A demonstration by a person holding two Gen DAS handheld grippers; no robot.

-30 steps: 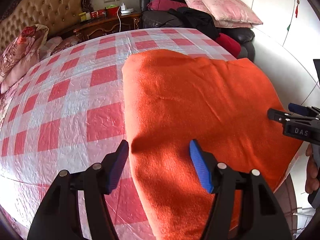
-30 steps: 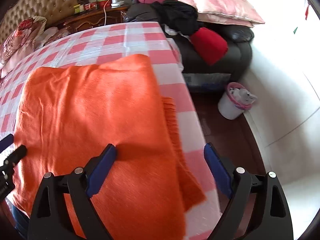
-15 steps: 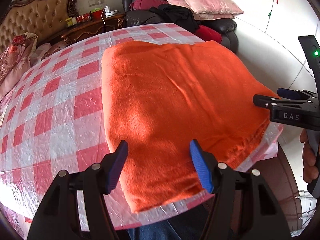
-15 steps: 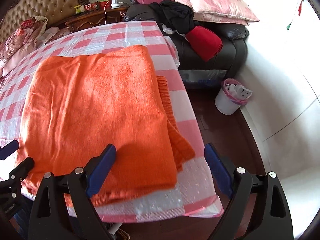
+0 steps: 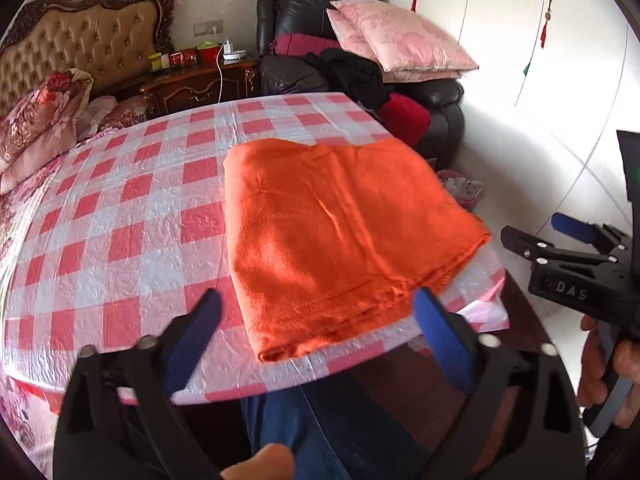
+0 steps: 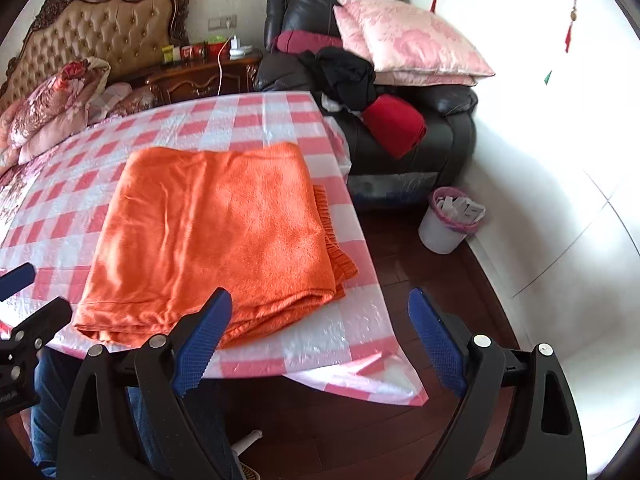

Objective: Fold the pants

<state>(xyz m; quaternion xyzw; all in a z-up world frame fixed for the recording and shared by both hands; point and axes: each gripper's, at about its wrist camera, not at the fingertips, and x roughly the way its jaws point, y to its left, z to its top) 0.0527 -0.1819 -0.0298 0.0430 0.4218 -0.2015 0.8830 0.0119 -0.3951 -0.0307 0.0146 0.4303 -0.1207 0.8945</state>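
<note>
The orange pants (image 5: 336, 236) lay folded into a flat, layered rectangle on the table (image 5: 120, 216), which was covered with a pink-and-white checked plastic cloth. The bundle sat toward the table's right side, close to the near edge and the right edge. In the right wrist view the pants (image 6: 216, 232) showed a gathered, ribbed band protruding from beneath the top layer along the right side. The stacked fold edges faced the near edge of the table.

The left gripper (image 5: 316, 320) was held off the near edge of the table, its jaws standing wide apart with nothing between them and clear of the fabric. The right gripper (image 6: 320, 328) was likewise held back from the table's near right corner, jaws spread and holding nothing. In the left wrist view the right gripper (image 5: 532, 236) appeared at the right, well apart from the pants, with the person's hand (image 5: 612, 364) on its handle.

A black armchair (image 6: 440, 128) behind the table carried pink pillows (image 6: 408, 40), dark clothing and a red cushion (image 6: 394, 124). A white wastebasket (image 6: 444, 228) with a pink liner stood on the dark wooden floor beside the chair.
</note>
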